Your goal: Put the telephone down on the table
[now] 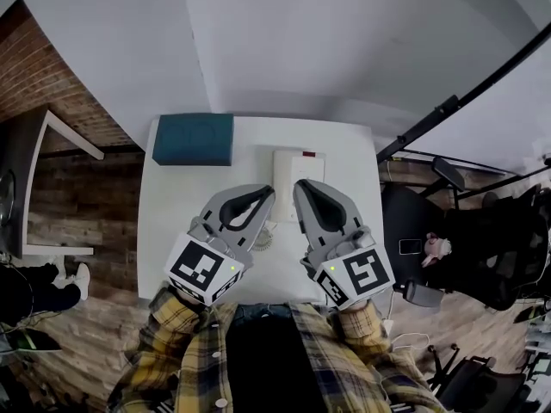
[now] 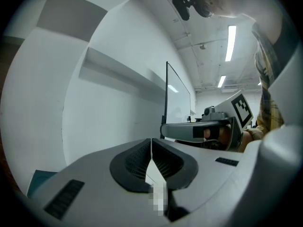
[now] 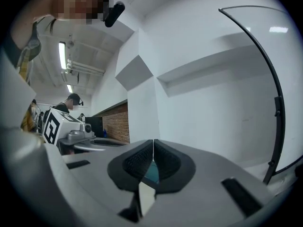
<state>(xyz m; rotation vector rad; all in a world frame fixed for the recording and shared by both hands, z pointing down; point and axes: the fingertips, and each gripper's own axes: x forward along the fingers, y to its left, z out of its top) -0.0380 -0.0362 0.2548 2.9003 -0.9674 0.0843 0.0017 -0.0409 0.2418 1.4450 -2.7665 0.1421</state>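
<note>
Grey left gripper (image 1: 265, 198), right gripper (image 1: 303, 188): both closed, apparently empty

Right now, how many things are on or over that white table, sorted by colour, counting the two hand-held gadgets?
Teal: 1, the box
White: 1, the telephone
Grey: 2, the left tool and the right tool, both shut and empty
Pale, too small to identify: 1, a round thing near the telephone
Total: 5
</note>
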